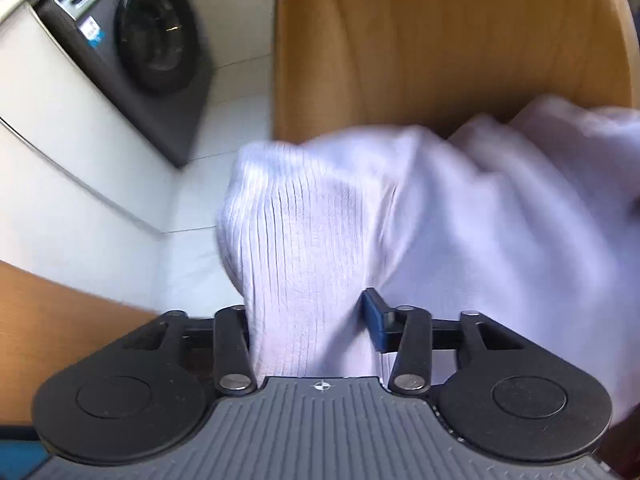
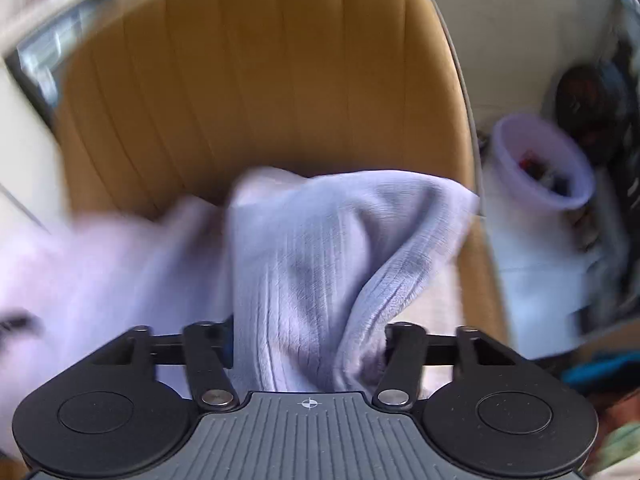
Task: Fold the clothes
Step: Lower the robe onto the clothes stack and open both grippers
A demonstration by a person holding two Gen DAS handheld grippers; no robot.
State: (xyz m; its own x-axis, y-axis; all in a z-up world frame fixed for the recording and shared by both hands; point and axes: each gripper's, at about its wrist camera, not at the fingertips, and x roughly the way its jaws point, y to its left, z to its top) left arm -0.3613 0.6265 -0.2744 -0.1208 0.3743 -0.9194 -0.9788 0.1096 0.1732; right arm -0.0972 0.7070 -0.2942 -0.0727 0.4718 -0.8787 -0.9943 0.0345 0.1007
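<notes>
A pale lilac ribbed knit garment (image 1: pixel 440 208) lies heaped on the seat of a tan chair (image 1: pixel 440 40). In the left wrist view a ribbed fold of it hangs between the spread fingers of my left gripper (image 1: pixel 308 312). The blue pad of the right-hand finger (image 1: pixel 374 320) shows beside the cloth; the other finger is hidden behind it. In the right wrist view the garment (image 2: pixel 320 240) drapes over and between the fingers of my right gripper (image 2: pixel 308 340), whose jaws also stand apart with both pads hidden. Both views are blurred.
The tan chair back (image 2: pixel 260 80) rises just behind the garment. A dark front-loading washing machine (image 1: pixel 152 40) stands at the far left on a white tiled floor. A white bin (image 2: pixel 540 160) with small items sits right of the chair. A wooden surface (image 1: pixel 48 340) lies at the lower left.
</notes>
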